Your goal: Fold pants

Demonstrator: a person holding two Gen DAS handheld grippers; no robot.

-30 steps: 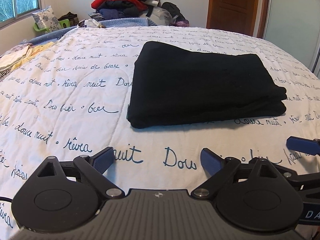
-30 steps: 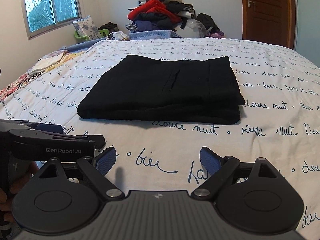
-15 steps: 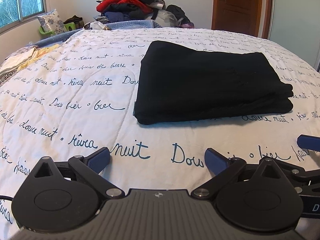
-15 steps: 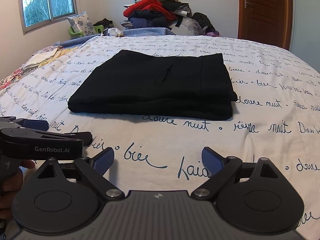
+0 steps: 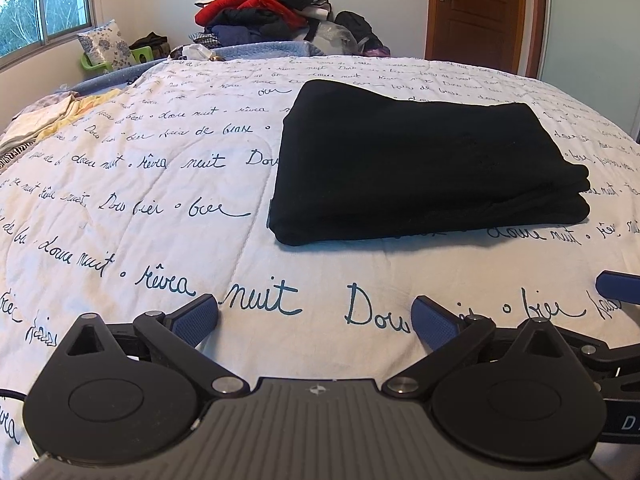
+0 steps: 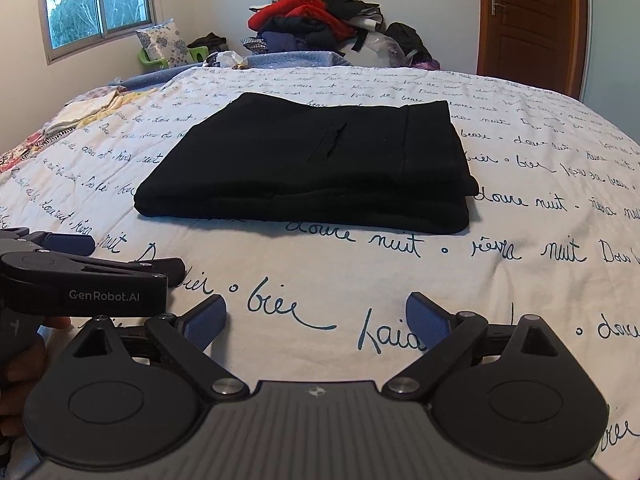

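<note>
Black pants (image 5: 424,168) lie folded into a flat rectangle on the white bedspread (image 5: 140,184) with blue script. They also show in the right wrist view (image 6: 316,168), with a pocket slit on top. My left gripper (image 5: 315,318) is open and empty, well short of the pants' near edge. My right gripper (image 6: 316,318) is open and empty, also short of the pants. The left gripper's body shows at the left edge of the right wrist view (image 6: 80,284), and a blue fingertip (image 5: 618,287) of the right gripper shows at the right edge of the left wrist view.
A pile of clothes (image 5: 272,12) is heaped beyond the bed's far end. Folded light fabrics (image 5: 48,120) lie at the bed's left edge. A wooden door (image 5: 480,12) stands at the back right, a window (image 6: 96,4) at the back left.
Both grippers have drawn back slightly and tilted up; the pants sit a little farther away in both views. The pants have not moved on the bed. Both grippers stay open.
</note>
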